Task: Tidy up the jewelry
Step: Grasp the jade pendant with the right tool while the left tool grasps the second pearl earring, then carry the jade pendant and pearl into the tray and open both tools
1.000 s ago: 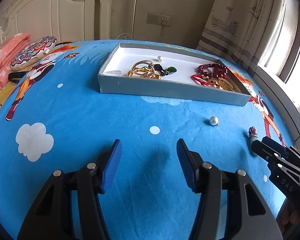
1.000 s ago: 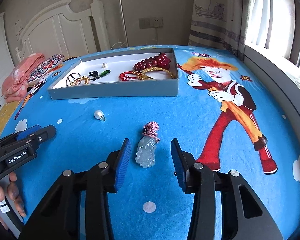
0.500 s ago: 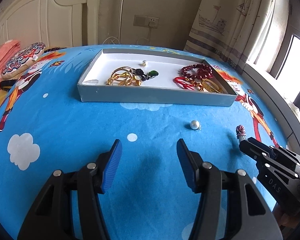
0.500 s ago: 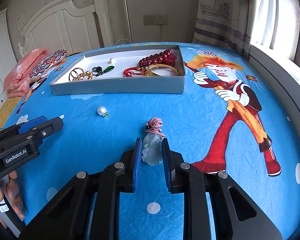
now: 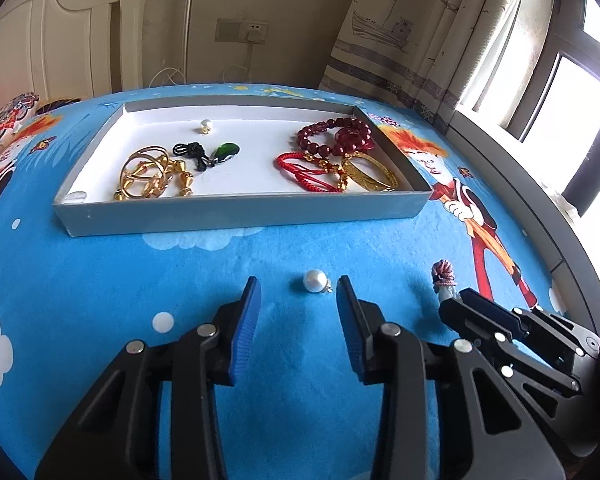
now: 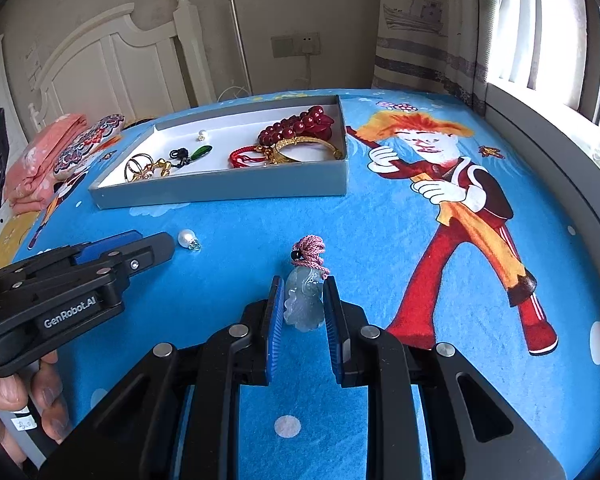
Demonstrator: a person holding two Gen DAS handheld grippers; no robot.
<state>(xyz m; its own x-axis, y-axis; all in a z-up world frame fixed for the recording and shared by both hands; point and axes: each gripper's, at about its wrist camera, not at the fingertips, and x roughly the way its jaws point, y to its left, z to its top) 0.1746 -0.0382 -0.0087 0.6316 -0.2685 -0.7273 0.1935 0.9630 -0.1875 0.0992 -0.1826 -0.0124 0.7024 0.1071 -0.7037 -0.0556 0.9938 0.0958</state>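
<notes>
A grey tray [image 5: 236,214] [image 6: 228,190] at the back of the blue bedspread holds gold hoops [image 5: 148,174], a green pendant [image 5: 226,152], a small pearl [image 5: 206,125], red beads [image 5: 336,136], a red cord bracelet and a gold bangle [image 5: 370,176]. A loose pearl [image 5: 315,281] [image 6: 187,238] lies on the spread between the tips of my open left gripper [image 5: 298,292]. My right gripper [image 6: 301,292] is shut on a pale jade pendant [image 6: 304,300] with a pink cord knot [image 6: 310,250], still resting on the spread.
Folded pink cloth and a patterned cushion [image 6: 80,144] lie at the far left by the white headboard [image 6: 112,64]. A window ledge [image 6: 548,152] and curtain border the right side. The bedspread [image 6: 380,240] has a cartoon figure print.
My left gripper moved forward and right until the loose pearl lies between its open fingers. My right gripper closed from wide open onto the jade pendant.
</notes>
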